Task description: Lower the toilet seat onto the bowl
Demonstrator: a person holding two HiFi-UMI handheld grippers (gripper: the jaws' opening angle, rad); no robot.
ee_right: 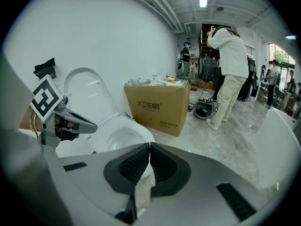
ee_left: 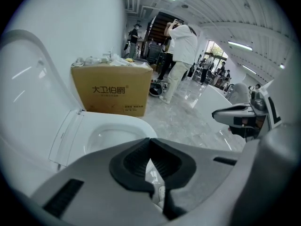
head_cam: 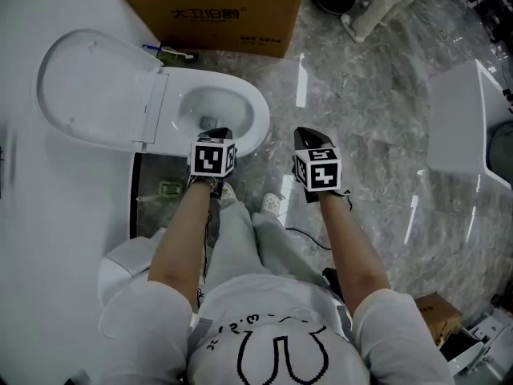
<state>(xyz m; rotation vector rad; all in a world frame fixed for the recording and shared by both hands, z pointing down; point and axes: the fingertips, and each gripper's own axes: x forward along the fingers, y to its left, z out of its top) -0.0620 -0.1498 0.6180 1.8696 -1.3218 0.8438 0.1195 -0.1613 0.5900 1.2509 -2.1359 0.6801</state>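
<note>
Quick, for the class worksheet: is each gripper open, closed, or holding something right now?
Left gripper: closed, jaws together, nothing between them.
Right gripper: closed, jaws together, holding nothing.

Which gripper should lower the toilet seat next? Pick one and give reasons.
Left. The left gripper hangs at the bowl's near rim, on the side where the raised seat stands. The right gripper is over the floor, farther from the seat. Both are shut and empty.
</note>
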